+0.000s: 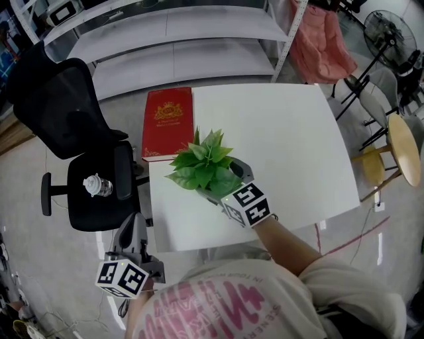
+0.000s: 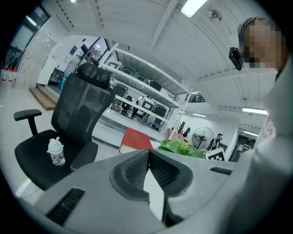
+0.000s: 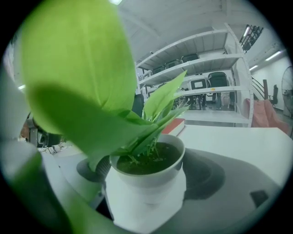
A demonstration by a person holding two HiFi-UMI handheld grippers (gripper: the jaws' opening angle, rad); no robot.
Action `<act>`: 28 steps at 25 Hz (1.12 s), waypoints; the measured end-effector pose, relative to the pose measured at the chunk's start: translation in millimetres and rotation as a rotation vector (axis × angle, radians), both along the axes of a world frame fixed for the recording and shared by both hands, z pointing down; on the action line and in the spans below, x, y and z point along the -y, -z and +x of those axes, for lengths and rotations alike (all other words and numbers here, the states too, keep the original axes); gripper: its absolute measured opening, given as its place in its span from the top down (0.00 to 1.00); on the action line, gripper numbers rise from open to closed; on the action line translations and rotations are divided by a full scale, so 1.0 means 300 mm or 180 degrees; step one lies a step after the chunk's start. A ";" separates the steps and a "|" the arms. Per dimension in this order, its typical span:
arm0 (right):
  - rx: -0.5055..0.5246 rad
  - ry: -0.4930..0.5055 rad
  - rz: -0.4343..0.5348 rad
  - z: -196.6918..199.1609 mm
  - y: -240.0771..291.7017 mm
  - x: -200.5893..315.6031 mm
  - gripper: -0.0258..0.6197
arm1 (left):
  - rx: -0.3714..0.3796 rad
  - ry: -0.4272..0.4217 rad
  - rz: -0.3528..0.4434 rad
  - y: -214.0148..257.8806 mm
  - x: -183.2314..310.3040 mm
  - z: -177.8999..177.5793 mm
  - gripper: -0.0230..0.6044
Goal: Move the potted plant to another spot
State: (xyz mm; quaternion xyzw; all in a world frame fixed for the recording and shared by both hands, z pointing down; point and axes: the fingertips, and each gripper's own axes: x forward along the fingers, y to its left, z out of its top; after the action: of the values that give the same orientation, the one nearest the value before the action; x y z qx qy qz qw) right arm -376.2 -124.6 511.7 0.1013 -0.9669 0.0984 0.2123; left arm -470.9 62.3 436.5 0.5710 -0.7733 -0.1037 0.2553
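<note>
Right gripper clasps the potted plant, seemingly above the table.

Office or lab-type workroom. A black mesh office chair is standing beside a white table, with a water bottle sitting on its seat. White metal shelving is running along behind, holding dark chair-like items in the left gripper view. A pedestal fan and a round wooden stool are standing at the right. Ceiling light panels are glowing overhead; a glossy pale floor is showing all round.
</note>
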 end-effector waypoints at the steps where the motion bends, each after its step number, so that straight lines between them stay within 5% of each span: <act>1: -0.0004 -0.0011 0.0007 0.008 0.003 -0.003 0.19 | 0.0004 -0.0014 0.0011 0.002 0.000 0.004 0.96; 17: 0.0240 -0.0431 0.0133 0.209 0.132 -0.068 0.19 | 0.0118 -0.0296 0.0209 0.064 -0.062 0.128 0.96; 28: 0.0495 -0.0796 0.0240 0.470 0.284 -0.163 0.19 | 0.0218 -0.0560 0.0401 0.137 -0.111 0.293 0.96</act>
State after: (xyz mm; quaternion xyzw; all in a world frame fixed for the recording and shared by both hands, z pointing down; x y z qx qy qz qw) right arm -235.2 -75.7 426.5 0.2209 -0.9633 0.0952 0.1190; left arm -383.1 95.6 395.3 0.6548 -0.7204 -0.1098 0.2005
